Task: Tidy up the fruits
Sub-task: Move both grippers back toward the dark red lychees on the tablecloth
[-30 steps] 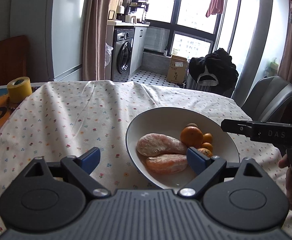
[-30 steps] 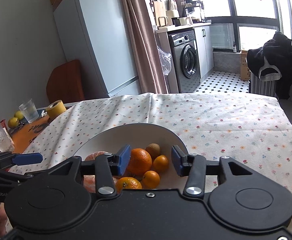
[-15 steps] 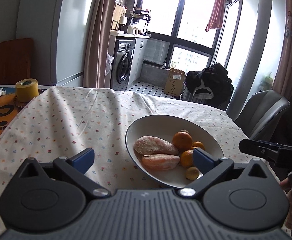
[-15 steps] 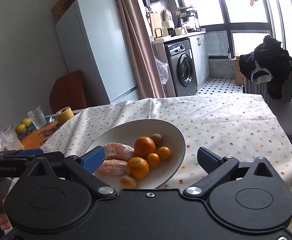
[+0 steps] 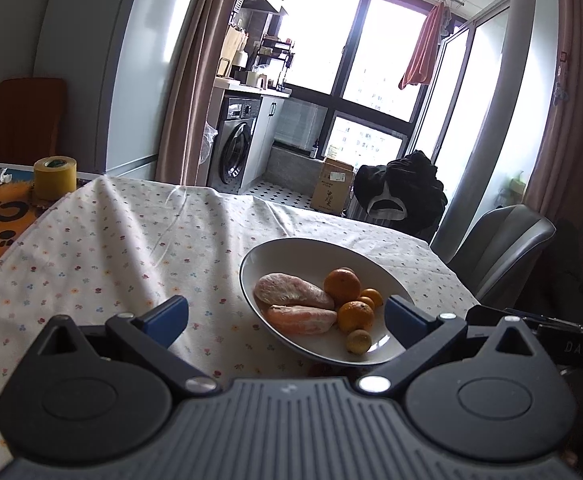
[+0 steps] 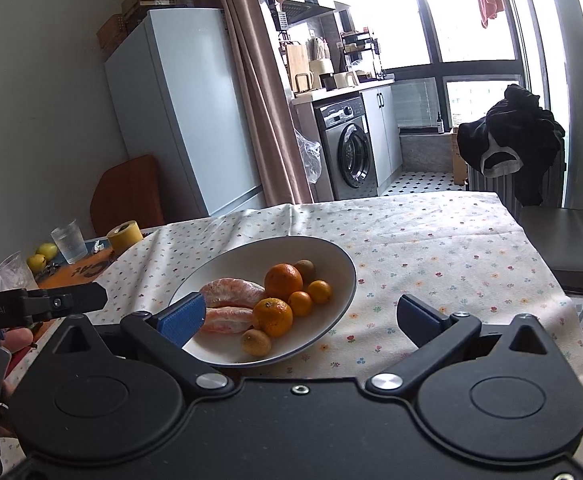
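Both grippers are matte black plastic. The left gripper has a ribbed grey top, round black discs at each side, silver screws at the arm pivots and blue pads. The right gripper has the same discs, screws and blue pads; its side reads "DAS" in the left view.

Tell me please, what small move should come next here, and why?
Probably nothing more than pulling both grippers clear. The left gripper and right gripper are open and empty, and all the fruit on the cloth, two peeled pomelo pieces, oranges, already lies in the white bowl.
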Demonstrator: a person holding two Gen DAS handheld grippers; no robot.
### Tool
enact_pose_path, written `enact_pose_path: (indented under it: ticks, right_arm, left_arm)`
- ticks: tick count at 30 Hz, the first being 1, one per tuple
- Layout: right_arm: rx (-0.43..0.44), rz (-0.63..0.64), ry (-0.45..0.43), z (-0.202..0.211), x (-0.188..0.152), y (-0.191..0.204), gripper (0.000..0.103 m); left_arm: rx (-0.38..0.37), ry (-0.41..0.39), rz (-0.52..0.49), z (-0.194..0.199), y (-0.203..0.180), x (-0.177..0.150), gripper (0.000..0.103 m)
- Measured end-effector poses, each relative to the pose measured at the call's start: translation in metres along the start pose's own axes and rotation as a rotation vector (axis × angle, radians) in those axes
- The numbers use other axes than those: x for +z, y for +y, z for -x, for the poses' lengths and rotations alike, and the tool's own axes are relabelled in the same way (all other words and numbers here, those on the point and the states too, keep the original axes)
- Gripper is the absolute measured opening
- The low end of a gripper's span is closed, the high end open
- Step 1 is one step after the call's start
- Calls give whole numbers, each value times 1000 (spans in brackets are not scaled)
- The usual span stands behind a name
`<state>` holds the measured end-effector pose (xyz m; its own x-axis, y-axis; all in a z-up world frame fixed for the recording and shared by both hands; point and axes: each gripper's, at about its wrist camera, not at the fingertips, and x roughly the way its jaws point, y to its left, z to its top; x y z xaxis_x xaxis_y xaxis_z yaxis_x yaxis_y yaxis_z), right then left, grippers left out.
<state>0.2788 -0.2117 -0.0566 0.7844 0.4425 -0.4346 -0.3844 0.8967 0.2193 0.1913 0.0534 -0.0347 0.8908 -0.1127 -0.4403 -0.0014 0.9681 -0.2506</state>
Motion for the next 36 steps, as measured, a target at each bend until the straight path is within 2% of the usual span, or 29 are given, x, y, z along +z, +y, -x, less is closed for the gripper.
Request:
enact_pose_path:
  ticks: [4,8,18,30,36]
  right_arm:
    - [-3,29,-4,6,-5,8,103]
    - [4,38,-13,13,-10,14,103]
    - [39,32,31,20,-23,24,103]
    - [19,29,56,19,-40,27,101]
    - [19,27,99,13,-47,28,97]
  left_arm:
    - [-7,-11,13,6,1,-5,103]
    - [2,-10,-17,11,0,-9,103]
    - [-21,47,-76,19,1,-23,103]
    - [-29,126,-113,6,0,-34,103]
    - [-45,133,-126,2,-1,-38,102]
